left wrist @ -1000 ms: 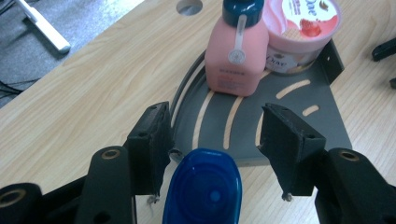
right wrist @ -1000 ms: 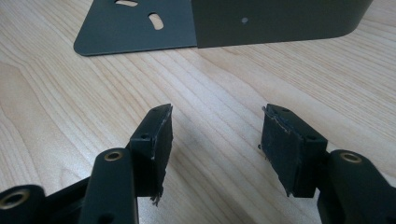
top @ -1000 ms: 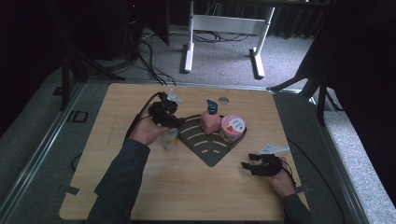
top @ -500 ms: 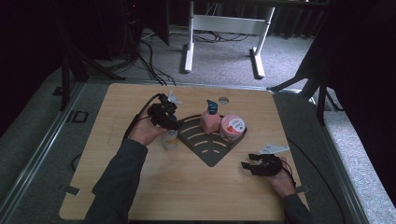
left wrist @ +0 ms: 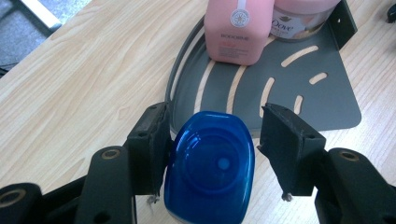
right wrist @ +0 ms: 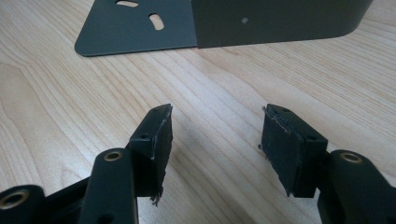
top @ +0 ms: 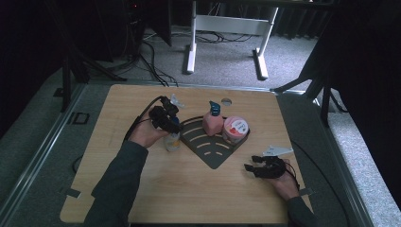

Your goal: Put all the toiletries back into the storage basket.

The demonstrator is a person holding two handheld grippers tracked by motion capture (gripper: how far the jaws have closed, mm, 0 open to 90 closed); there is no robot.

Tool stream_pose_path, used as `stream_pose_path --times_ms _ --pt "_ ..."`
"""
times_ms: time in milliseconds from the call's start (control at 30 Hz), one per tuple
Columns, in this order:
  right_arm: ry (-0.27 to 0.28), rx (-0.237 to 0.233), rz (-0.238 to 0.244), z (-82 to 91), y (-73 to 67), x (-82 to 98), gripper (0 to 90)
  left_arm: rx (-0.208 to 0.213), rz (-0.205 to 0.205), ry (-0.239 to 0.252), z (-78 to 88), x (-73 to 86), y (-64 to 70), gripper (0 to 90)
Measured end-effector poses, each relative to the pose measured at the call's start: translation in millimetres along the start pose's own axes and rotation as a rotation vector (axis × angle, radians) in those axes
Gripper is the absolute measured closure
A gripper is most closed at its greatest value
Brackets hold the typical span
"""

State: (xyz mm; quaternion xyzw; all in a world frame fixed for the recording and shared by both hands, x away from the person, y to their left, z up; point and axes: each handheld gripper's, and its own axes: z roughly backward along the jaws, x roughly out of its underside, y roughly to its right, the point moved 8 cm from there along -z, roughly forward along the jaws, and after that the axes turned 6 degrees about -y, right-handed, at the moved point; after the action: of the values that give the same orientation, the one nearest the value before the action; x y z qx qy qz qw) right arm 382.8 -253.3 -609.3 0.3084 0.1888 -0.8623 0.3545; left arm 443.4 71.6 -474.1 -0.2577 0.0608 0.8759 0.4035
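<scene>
So the right tool sits low on the bench near the front right edge, jaws spread with just bare wood between them. Over on the left, the left tool has its jaws either side of a blue-capped bottle; the left pad touches the cap, the right one's got a gap, so it's not clamped. The bottle stands on the bench right beside the dark grey rack. Further back on the rack are a pink bottle and a pink jar, touching.
</scene>
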Motion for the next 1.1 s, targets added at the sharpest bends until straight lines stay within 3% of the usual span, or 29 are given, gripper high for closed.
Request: stream_pose_path --times_ms 1100 --pt "-0.001 -0.002 0.001 0.0 0.0 0.0 42.6 0.014 -0.031 -0.106 -14.8 10.5 -2.4 44.7"
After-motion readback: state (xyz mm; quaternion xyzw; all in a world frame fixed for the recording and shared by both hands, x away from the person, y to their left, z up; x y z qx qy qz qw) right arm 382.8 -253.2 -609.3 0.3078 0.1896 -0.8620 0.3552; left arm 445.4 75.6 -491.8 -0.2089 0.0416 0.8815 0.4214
